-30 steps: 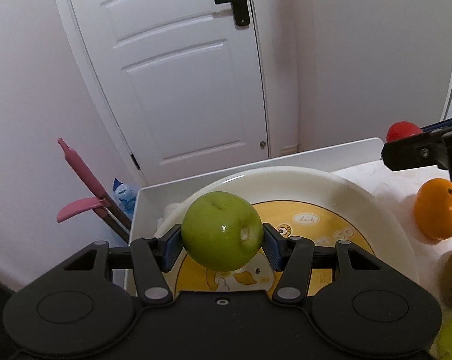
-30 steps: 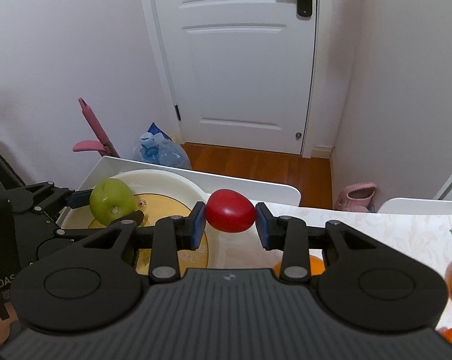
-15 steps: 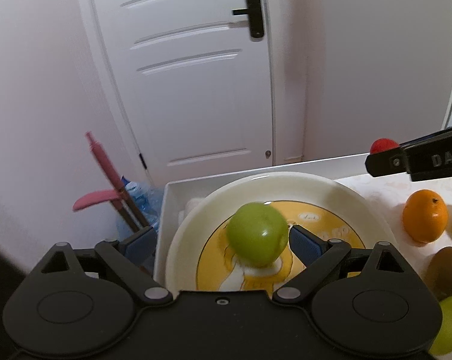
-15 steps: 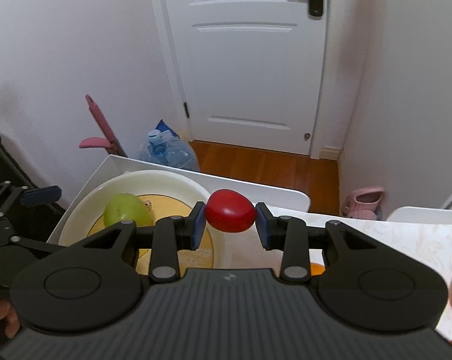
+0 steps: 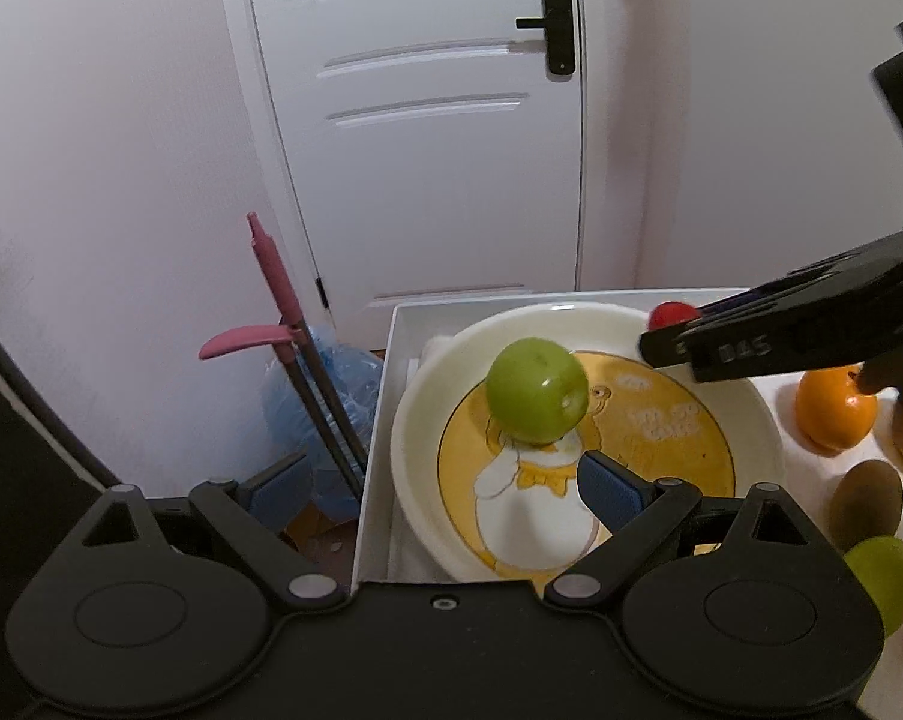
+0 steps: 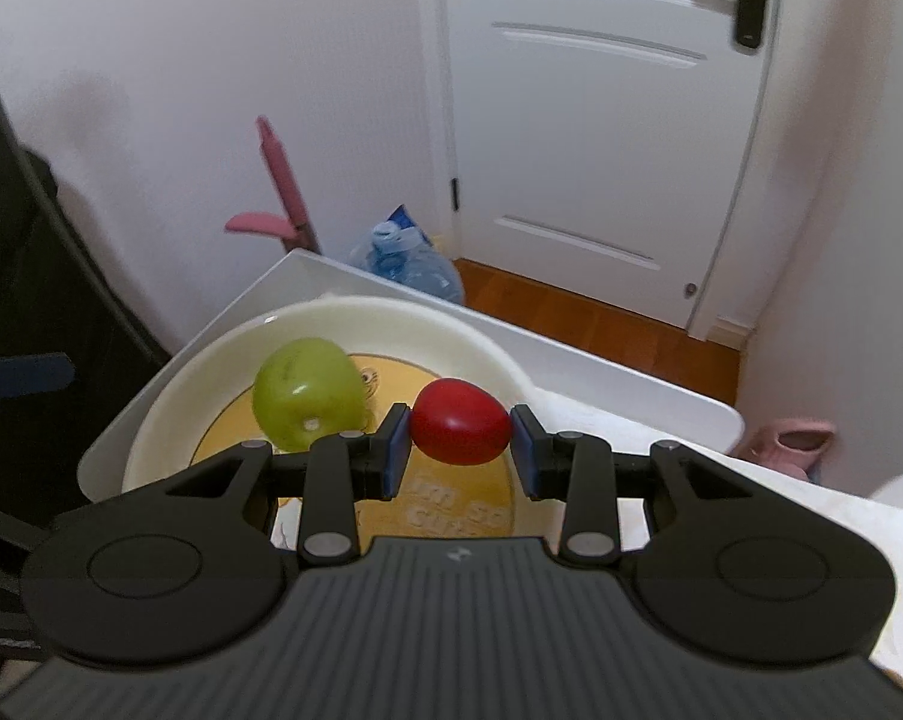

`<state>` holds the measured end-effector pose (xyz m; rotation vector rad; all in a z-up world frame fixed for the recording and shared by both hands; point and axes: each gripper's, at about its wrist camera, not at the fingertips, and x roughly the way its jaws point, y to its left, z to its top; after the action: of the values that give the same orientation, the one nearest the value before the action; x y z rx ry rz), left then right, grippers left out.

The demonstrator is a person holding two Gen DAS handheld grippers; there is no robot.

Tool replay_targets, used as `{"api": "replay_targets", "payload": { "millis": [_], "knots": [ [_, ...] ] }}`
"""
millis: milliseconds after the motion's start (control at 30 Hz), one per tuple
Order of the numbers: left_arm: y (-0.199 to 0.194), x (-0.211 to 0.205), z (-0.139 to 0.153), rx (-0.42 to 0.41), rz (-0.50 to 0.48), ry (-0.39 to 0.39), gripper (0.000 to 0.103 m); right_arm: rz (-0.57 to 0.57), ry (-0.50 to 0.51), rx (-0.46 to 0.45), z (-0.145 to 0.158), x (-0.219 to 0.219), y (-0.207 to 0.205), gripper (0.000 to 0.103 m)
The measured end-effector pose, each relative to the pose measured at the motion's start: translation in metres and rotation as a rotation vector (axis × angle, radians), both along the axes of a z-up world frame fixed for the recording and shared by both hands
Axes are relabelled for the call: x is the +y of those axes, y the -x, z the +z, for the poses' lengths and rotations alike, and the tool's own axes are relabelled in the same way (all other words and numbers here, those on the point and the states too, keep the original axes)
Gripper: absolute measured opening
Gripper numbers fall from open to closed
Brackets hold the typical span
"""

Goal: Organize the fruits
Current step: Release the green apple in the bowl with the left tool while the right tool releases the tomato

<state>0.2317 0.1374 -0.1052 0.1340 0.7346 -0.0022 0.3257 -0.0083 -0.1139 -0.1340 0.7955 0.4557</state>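
A green apple rests on the white plate with a yellow cartoon centre; it also shows in the right wrist view. My left gripper is open and empty, drawn back from the apple. My right gripper is shut on a red tomato and holds it over the plate, right of the apple. In the left wrist view the right gripper comes in from the right with the tomato at the plate's far rim.
On the table right of the plate lie an orange, a kiwi and another green fruit. The plate sits in a white tray. Beyond the table edge are a pink tool, a water bottle and a door.
My left gripper opened, let the green apple down on the plate and pulled back. My right gripper carried the tomato left, over the plate.
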Motion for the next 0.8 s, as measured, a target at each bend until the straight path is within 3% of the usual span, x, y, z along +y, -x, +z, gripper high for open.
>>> {"api": "replay_targets", "payload": {
  "millis": [167,233,300,367,800],
  "knots": [
    [0.003,0.004,-0.002,0.006,0.008,0.004,0.097,0.027,0.005,0.012,-0.01,0.006,-0.003,0.051],
    [0.004,0.005,-0.003,0.006,0.007,0.004,0.097,0.024,0.003,-0.004,-0.008,0.006,-0.001,0.064],
    [0.006,0.005,-0.002,0.004,0.006,0.006,0.097,0.024,-0.003,-0.026,-0.005,0.005,0.004,0.092],
    [0.007,0.004,-0.002,0.004,0.004,0.011,0.097,0.014,-0.006,-0.058,-0.001,0.003,0.009,0.1],
    [0.022,0.002,0.014,-0.017,0.001,0.056,0.098,-0.064,-0.027,-0.086,0.036,-0.017,0.044,0.101]
  ]
}}
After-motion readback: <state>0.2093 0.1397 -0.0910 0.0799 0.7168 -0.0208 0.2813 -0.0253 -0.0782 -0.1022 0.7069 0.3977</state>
